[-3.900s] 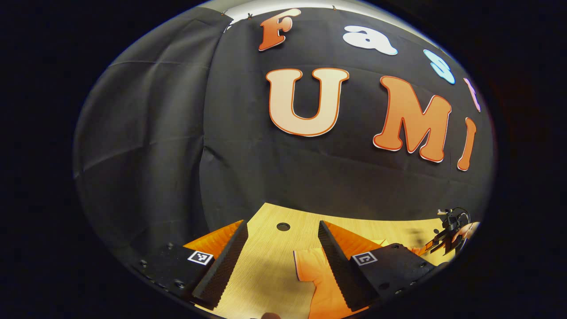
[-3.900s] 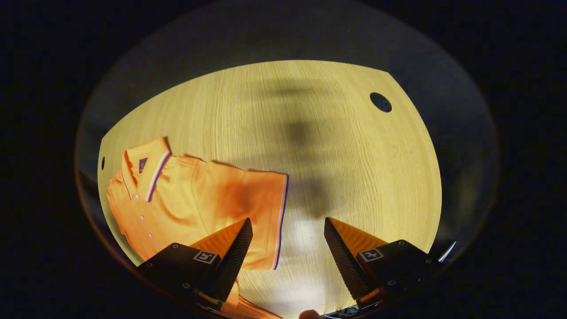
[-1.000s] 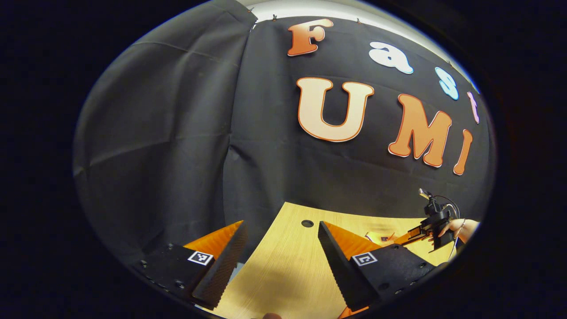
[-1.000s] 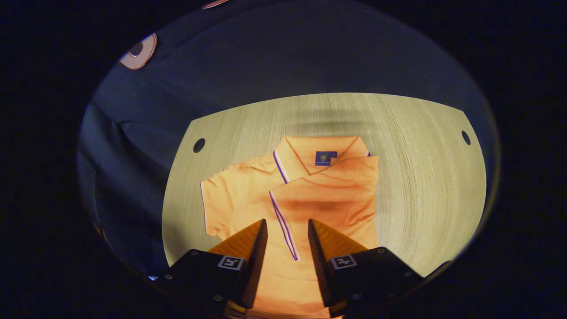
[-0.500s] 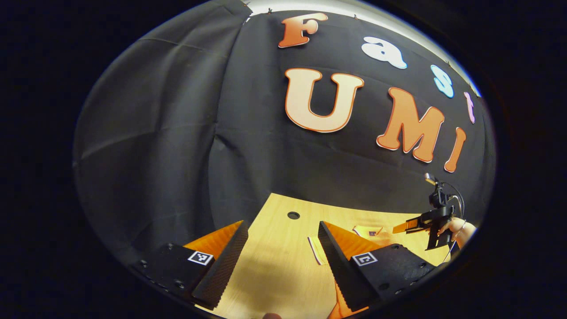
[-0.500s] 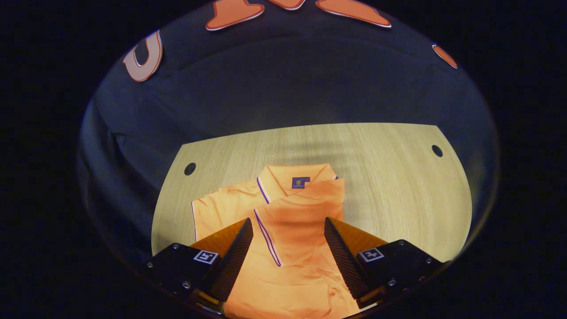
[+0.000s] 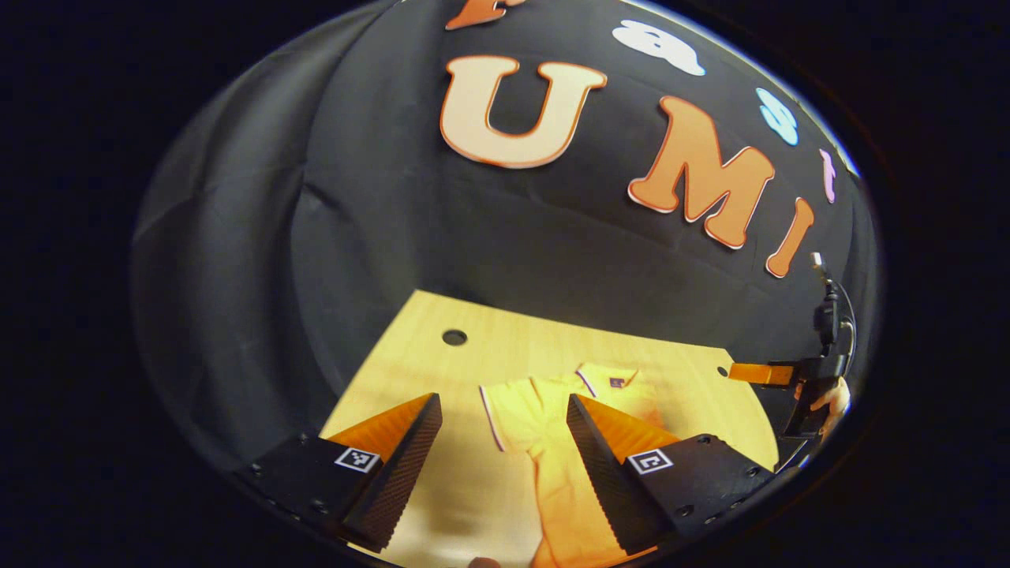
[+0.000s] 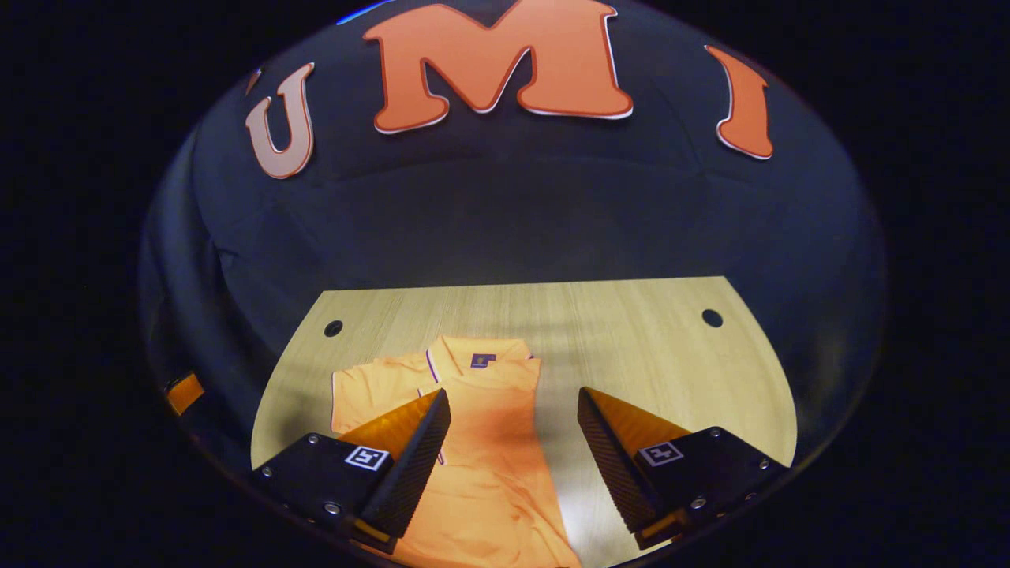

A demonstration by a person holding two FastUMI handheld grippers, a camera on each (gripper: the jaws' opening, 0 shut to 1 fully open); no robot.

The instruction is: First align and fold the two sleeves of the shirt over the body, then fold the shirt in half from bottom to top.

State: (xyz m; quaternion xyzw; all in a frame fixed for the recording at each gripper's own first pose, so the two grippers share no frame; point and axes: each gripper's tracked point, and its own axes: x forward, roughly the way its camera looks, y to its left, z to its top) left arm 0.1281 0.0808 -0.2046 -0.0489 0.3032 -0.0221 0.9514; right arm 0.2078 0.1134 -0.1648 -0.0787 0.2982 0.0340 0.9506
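Note:
An orange polo shirt (image 8: 489, 450) lies flat on the wooden table (image 8: 631, 331), collar (image 8: 473, 353) toward the wall. One sleeve is folded across the chest (image 8: 497, 394). The other sleeve (image 8: 364, 394) lies spread out to the left. My right gripper (image 8: 511, 394) hovers open above the shirt's lower part, nothing between its fingers. In the left gripper view the shirt (image 7: 530, 422) lies ahead between the fingers of my open left gripper (image 7: 502, 402), which hangs above the table. The right gripper (image 7: 789, 374) shows at the far right, held by a hand (image 7: 835, 398).
The table has a round hole near each far corner (image 8: 333, 327) (image 8: 712, 318). Its far edge meets the black cloth wall (image 8: 505, 221). Bare wood (image 8: 671, 371) lies to the right of the shirt. A bit of the left gripper (image 8: 186, 392) shows at the left edge of the right gripper view.
The right gripper carried a spread sleeve over the body, opened from nearly shut, and drew back. The left gripper tipped down and swung toward the shirt.

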